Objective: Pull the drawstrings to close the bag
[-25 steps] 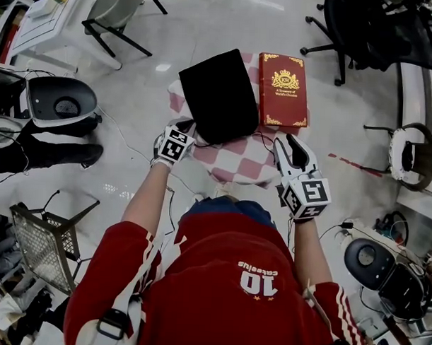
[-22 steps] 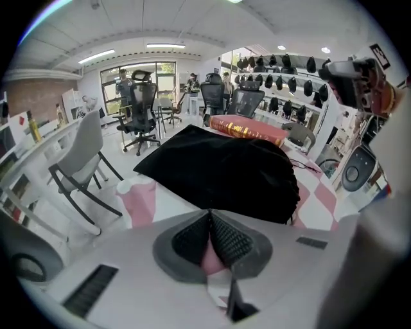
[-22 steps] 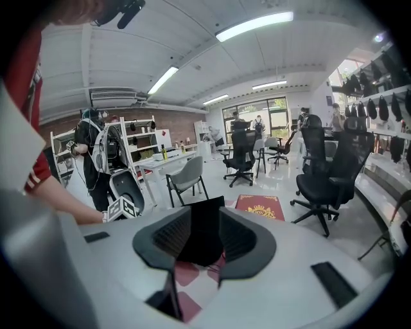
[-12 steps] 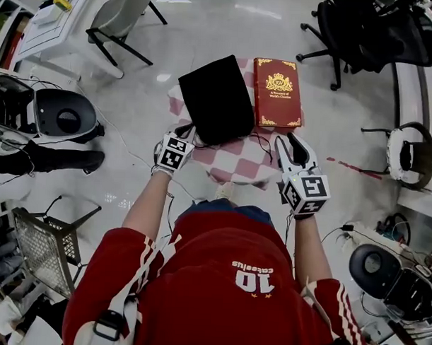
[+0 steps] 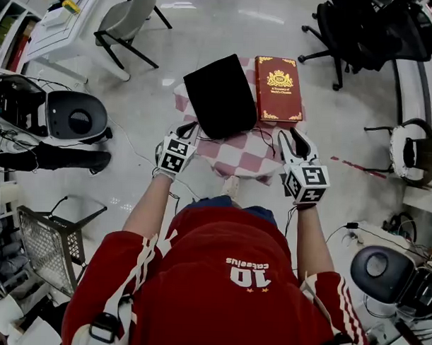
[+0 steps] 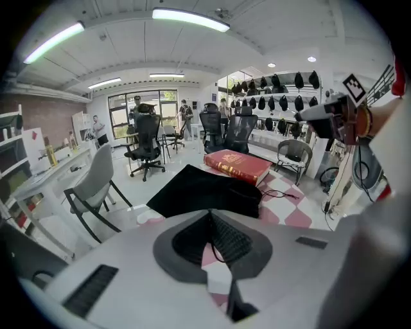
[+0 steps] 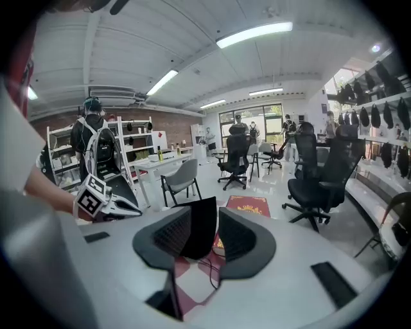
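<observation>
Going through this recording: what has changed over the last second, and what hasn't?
The left gripper, shut on the thin drawstring, has lifted slightly, drawing back from the near corner of the black bag. The right gripper stays open and empty, nearly in place above the checkered cloth. Bag and red book lie as before.

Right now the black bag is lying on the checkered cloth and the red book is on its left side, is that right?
Not quite. The red book lies on the right side of the black bag, not the left, as the head view shows. Both do lie on the checkered cloth.
</observation>
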The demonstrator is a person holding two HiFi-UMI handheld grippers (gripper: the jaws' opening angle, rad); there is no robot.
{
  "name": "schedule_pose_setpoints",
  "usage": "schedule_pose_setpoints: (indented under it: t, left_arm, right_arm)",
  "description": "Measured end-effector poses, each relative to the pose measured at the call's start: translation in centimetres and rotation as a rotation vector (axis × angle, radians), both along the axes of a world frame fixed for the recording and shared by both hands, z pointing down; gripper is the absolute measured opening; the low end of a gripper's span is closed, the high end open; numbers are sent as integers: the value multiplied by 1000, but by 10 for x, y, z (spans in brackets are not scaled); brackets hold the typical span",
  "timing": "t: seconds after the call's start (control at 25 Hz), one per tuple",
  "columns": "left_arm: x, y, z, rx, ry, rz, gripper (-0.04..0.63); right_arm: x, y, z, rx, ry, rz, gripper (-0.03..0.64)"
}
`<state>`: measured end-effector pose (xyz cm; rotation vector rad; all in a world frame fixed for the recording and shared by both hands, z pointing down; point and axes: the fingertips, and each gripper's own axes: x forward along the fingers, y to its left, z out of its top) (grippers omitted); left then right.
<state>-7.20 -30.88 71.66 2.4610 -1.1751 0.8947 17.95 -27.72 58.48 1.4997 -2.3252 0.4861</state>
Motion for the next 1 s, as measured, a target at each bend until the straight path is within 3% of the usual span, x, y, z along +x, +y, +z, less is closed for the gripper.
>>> schedule_pose_setpoints:
  t: [0.4,1.0]
  left_arm:
    - [4,15,-12,30,2,9,17]
    - [8,21,-13,26,29,-44,17]
  right_arm:
    - [21,19,79,-132,101,-10,132]
    - [23,40,179,-320,98,-7,132]
